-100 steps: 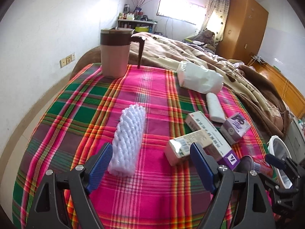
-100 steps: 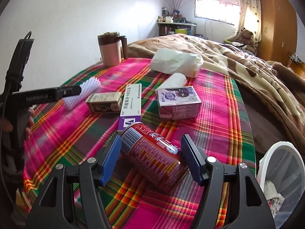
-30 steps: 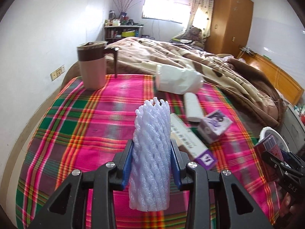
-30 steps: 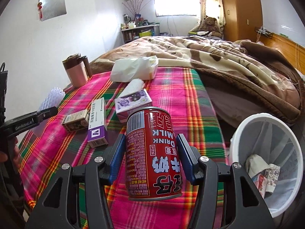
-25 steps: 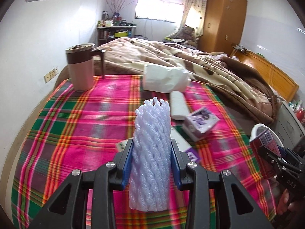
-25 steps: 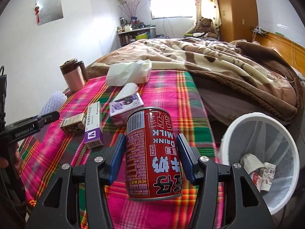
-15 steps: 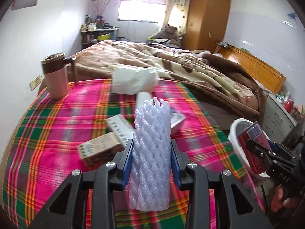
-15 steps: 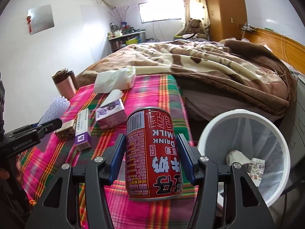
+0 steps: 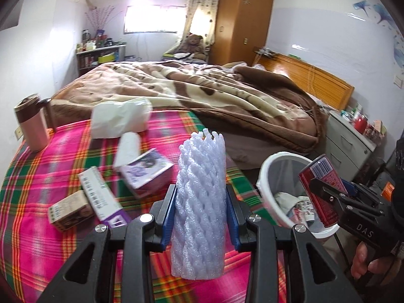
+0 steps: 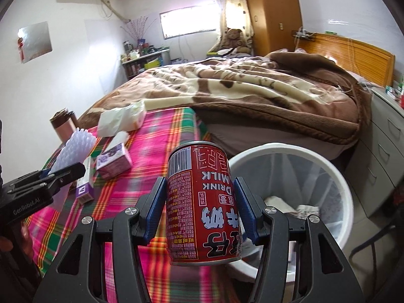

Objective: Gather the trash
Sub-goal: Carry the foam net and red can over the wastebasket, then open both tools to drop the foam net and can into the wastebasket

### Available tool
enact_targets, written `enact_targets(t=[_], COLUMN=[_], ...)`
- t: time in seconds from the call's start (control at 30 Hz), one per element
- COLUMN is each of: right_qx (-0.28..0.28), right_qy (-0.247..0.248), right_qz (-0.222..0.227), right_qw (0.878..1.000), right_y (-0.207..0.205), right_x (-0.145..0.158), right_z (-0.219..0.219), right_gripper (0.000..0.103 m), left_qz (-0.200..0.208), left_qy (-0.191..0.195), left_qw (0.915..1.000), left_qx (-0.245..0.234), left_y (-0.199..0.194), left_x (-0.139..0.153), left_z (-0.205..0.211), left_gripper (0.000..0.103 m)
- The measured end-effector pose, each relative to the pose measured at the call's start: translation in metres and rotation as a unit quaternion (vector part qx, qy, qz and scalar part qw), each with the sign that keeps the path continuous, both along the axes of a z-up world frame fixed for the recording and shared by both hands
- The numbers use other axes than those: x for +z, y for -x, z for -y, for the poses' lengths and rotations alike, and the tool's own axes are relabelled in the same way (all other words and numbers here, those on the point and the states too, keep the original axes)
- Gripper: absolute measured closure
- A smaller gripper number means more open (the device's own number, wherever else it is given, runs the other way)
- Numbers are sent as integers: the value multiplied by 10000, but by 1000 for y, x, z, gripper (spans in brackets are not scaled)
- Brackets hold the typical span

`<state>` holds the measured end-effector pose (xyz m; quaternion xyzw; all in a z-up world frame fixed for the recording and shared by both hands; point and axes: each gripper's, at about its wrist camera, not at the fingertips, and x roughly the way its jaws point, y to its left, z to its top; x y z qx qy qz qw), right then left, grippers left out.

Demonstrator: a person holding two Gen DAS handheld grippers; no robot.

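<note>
Left claw (image 9: pixel 200 217) clenched on white foam net sleeve (image 9: pixel 200 202), upright, above the plaid surface (image 9: pixel 50 240). Right claw (image 10: pixel 202 209) clamped on red milk can (image 10: pixel 203 212), upside down, beside the rim of the white trash bin (image 10: pixel 346 194). Paper scraps lie in the bin.

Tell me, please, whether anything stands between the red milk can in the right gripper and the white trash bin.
Nothing visible does. The red milk can, clamped in the right gripper, hangs beside the white trash bin, whose open mouth holds only some crumpled paper low inside.
</note>
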<state>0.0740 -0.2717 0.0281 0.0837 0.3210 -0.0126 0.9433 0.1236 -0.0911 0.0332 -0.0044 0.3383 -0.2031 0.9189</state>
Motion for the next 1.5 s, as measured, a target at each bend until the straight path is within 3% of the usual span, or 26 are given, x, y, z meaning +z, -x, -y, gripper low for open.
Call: enact_targets(t=[0.77, 1.5], right_qx=[-816, -1141], right_qy=[-100, -106], right_qz=[-130, -475], right_qw=[9965, 9923], right_y=[5, 1], right_x=[-11, -28], right_z=[68, 99], right_gripper=[48, 48], left_qz=[-154, -409], left_qy=[-70, -287], left_qw=[9947, 9885], left_qx=[-1015, -1426], left_y=[5, 4], left_x=[-10, -26], left_z=[111, 166], left_gripper=[66, 62])
